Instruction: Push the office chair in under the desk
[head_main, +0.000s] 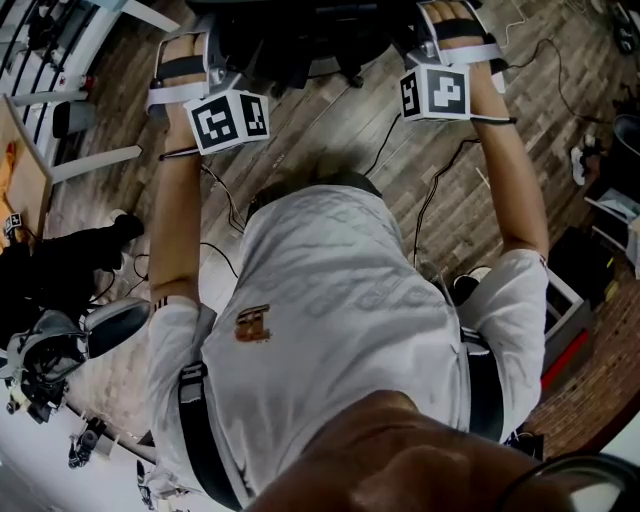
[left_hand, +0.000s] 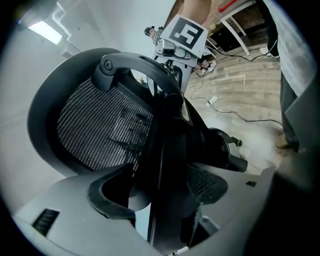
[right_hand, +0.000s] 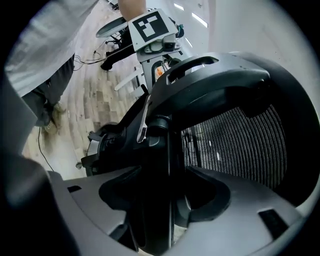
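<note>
The black office chair (head_main: 290, 40) stands at the top of the head view, on the wooden floor in front of me. My left gripper (head_main: 222, 75) and right gripper (head_main: 440, 50) reach to its backrest, one at each side. In the left gripper view the backrest's dark frame edge (left_hand: 165, 165) runs up between the wide-set jaws of the left gripper (left_hand: 160, 200), with the mesh (left_hand: 100, 130) to its left. The right gripper (right_hand: 165, 195) straddles the opposite frame edge (right_hand: 160, 150) the same way, mesh (right_hand: 235, 145) at the right. Both stand open, with gaps beside the pads.
White table legs (head_main: 100, 160) and a wooden top (head_main: 25, 170) stand at the left. Black cables (head_main: 430, 190) trail over the floor planks. Another chair's seat (head_main: 110, 325) is at lower left. Boxes and a white frame (head_main: 570, 300) sit at the right.
</note>
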